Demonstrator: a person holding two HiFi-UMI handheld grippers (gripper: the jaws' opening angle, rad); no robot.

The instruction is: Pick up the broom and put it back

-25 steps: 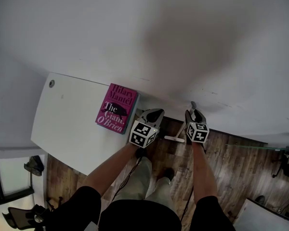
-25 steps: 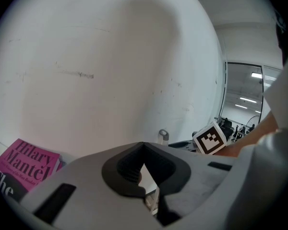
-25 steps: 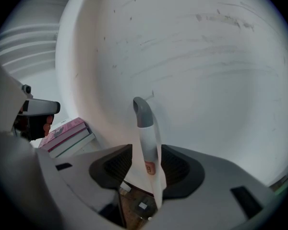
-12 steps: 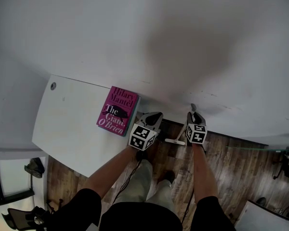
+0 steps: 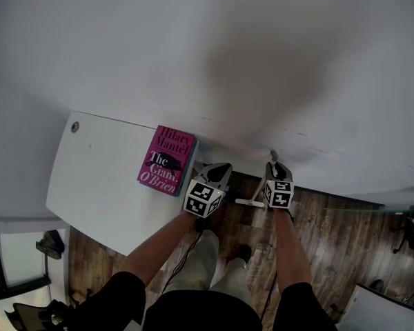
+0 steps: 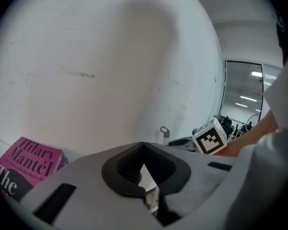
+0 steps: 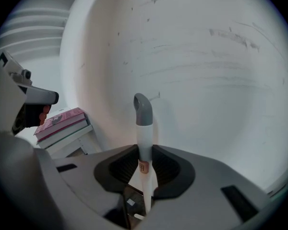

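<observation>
Right gripper [image 7: 145,148] jaws closing round broom [image 7: 143,123] handle, pads meeting it. Broom upright against wall [image 7: 206,80], not yet lifted. Left gripper [image 6: 143,145] jaws together, empty. 2 steps left: lift, put back.

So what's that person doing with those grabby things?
A person stands facing a white wall. Their right hand-held gripper is closing its jaws on the handle of the broom, which stands by the wall. The left hand-held gripper is shut and empty, near a pink book on the table.
</observation>
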